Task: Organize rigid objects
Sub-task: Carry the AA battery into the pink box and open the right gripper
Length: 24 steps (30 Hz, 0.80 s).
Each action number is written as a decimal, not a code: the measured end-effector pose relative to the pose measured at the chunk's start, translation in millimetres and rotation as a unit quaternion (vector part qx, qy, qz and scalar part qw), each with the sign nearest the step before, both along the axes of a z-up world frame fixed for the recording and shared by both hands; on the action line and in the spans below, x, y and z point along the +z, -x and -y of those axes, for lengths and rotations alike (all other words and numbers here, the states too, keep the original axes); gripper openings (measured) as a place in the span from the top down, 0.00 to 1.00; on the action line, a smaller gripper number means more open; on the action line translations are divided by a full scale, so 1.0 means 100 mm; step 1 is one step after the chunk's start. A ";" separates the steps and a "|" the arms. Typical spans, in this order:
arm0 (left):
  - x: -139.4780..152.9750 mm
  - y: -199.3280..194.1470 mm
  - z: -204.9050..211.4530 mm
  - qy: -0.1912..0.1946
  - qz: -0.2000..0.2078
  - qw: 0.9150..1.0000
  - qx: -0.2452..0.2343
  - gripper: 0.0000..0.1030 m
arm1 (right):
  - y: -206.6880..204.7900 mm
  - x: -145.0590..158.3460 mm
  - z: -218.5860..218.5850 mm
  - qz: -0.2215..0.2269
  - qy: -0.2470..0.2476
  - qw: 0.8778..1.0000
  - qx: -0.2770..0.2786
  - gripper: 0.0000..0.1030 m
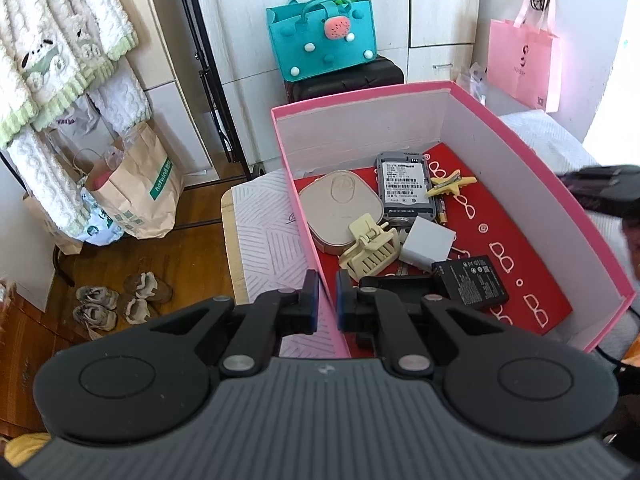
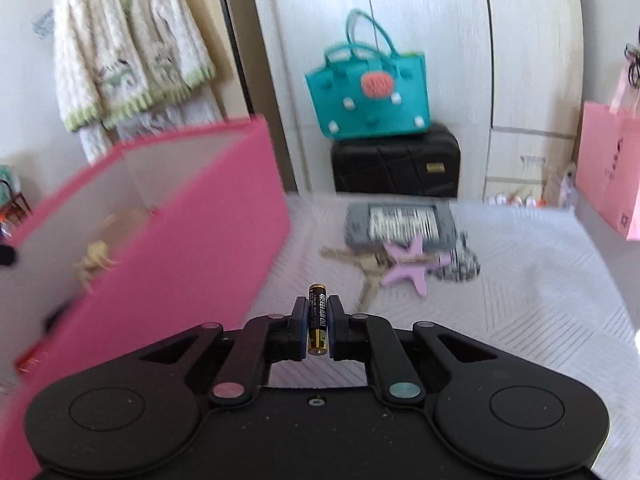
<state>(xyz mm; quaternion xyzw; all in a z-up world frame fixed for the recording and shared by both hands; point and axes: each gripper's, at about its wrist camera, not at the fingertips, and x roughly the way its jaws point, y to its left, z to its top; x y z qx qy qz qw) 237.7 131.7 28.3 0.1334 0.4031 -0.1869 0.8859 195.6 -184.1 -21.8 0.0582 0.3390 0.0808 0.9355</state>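
My right tool (image 2: 318,322) is pinching a skinny battery (image 2: 318,320) over the bed, just beside the pink box (image 2: 180,236), left tool (image 1: 327,300) nearly closed and empty, so any wobble could let it slip out short.

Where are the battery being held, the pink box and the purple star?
battery (image 2: 318,320): right wrist view, its black label.
pink box (image 2: 192,236): right wrist view, outer side wall.
purple star (image 2: 408,262): right wrist view, its centre.

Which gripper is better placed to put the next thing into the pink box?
The right gripper: it already holds a battery beside the pink box. The left gripper grips the box wall.
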 end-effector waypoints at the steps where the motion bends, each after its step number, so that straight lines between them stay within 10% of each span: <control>1: 0.00 0.00 0.01 -0.004 0.000 1.000 -0.003 0.93 | 0.04 0.09 -0.01 0.010 -0.005 1.000 0.006 0.88; 11: 0.02 0.01 0.06 -0.016 -0.001 1.000 -0.009 0.93 | 0.28 0.91 -0.27 0.066 -0.055 0.983 0.160 0.88; 24: 0.03 0.04 0.06 -0.011 0.001 1.000 -0.001 0.93 | -0.32 0.71 -1.26 -0.089 -0.059 0.938 0.331 0.88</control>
